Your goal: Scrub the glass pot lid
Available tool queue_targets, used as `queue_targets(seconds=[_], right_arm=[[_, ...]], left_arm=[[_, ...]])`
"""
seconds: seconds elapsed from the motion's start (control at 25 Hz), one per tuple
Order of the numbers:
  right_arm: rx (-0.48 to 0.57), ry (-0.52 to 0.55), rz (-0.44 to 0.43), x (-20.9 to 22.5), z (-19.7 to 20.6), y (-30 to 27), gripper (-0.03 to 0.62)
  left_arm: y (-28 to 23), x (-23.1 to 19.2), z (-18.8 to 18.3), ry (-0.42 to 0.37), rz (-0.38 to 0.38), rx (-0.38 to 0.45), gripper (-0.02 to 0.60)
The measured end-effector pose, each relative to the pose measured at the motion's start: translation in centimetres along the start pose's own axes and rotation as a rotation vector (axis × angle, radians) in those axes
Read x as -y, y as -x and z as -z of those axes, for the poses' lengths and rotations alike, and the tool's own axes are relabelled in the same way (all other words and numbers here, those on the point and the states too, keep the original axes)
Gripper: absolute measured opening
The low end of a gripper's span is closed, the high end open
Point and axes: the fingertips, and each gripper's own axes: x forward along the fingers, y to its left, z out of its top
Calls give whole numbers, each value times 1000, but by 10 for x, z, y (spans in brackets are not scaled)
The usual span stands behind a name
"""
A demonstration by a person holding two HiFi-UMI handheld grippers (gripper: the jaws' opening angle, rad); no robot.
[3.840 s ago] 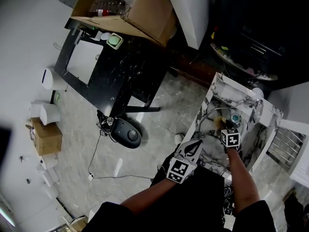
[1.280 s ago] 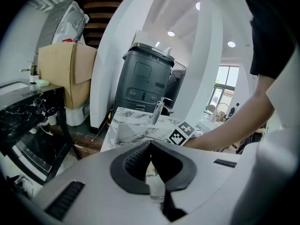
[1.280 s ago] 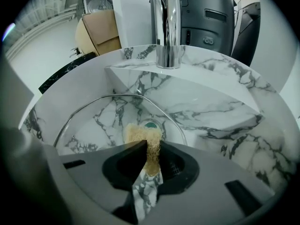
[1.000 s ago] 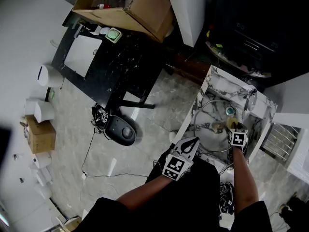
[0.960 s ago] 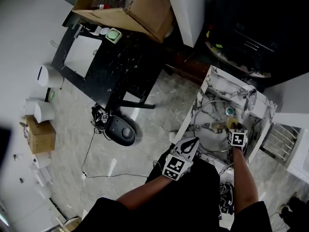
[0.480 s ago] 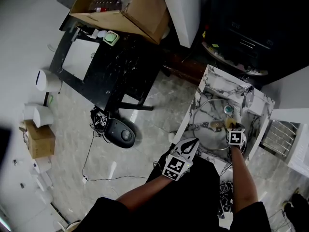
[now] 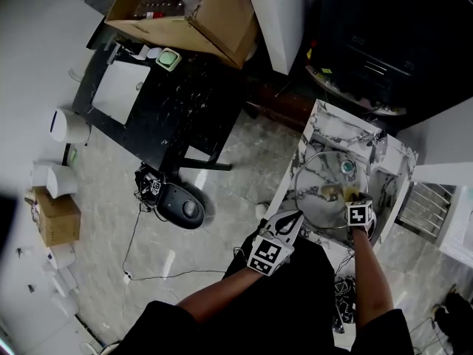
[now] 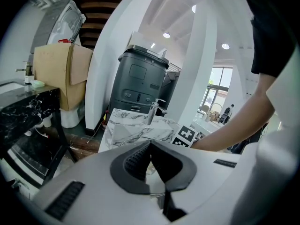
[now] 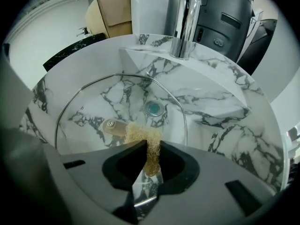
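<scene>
Right gripper [image 9: 149, 148] is clamped tight on a tan fibre scrub pad [image 9: 143, 137]. I've gripped it short so the free end presses on the glass without folding. The glass pot lid [image 9: 89, 102] rests in the marble sink [image 9: 225, 102], and I reckon the basin walls stop it sliding. The pad sits just beside the lid's knob [image 9: 111, 125]. Left gripper [image 8: 151, 146] has its jaws together with nothing in them, held short of the sink and out of the scrub path.

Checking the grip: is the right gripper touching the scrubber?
Touching. In the right gripper view, the right gripper has its jaws shut on the scrubber, with the tan fibres pinched between them.
</scene>
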Motion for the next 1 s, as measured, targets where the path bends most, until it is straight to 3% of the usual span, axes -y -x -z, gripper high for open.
queue_targets(seconds=[0.48,1.0], right_arm=[[-14,33,8,-8,11,10,63],[-73,50,-62,-24,26,12,63]], left_arm=[[4,-1,-9,-29,26,22,15],[5,-2,-14,-37,44,29,15]])
